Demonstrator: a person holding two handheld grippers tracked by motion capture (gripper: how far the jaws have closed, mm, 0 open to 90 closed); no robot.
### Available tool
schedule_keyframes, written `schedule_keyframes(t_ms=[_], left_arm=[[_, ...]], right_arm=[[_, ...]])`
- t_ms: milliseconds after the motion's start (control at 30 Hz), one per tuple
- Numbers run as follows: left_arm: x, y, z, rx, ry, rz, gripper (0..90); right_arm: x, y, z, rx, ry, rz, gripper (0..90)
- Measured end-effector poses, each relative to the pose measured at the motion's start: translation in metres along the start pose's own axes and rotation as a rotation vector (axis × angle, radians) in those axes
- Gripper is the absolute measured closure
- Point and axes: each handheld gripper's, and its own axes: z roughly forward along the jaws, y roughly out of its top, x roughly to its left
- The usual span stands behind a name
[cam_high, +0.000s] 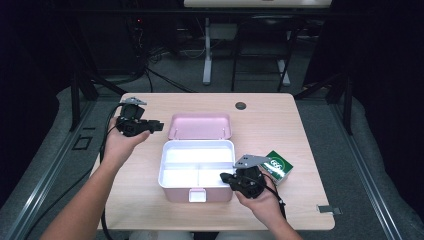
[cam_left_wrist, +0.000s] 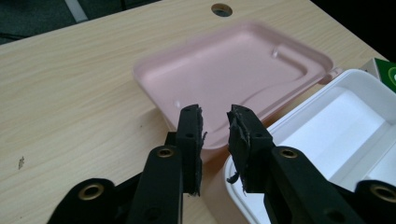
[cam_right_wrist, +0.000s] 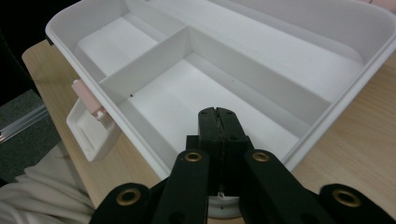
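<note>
1. While the pink box (cam_high: 196, 172) sits open mid-table, its lid (cam_high: 200, 126) lies flat behind it on the far side, inside facing up.
2. Box tray is white w/ dividers: one long far compartment, two smaller near ones; nothing in them. Pink latch (cam_high: 197, 195) at the near wall.
3. Left tongs (cam_high: 159, 126) held above the table (cam_high: 130, 200), left of the lid, tips pointing right toward it; jaws partly open, nothing betw. them.
4. Right tongs (cam_right_wrist: 218, 113) at the box's near-right corner, tips over the near-right compartment; jaws pressed fully together, gripping nothing.
5. Green-white carton (cam_high: 277, 166) lies on the table just right of the box, far side of the right hand (cam_high: 260, 197).
</note>
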Motion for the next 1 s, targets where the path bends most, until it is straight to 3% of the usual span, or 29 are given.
schedule_keyframes(t_ms=[300,433,767,1000], left_arm=[[0.003,-0.004,0.001,0.023,0.036,0.015,68.0],[0.003,-0.004,-0.003,0.034,0.048,0.041,67.0],[0.000,-0.001,-0.015,0.107,0.079,0.182,66.0],[-0.010,0.000,-0.019,0.136,0.099,0.306,65.1]], right_arm=[[0.000,-0.001,0.000,-0.012,0.004,0.003,90.0],[0.001,-0.001,0.000,-0.013,-0.002,-0.001,90.0],[0.003,0.001,-0.006,-0.045,-0.013,-0.022,82.1],[-0.004,0.004,-0.020,-0.093,-0.014,0.002,77.7]])
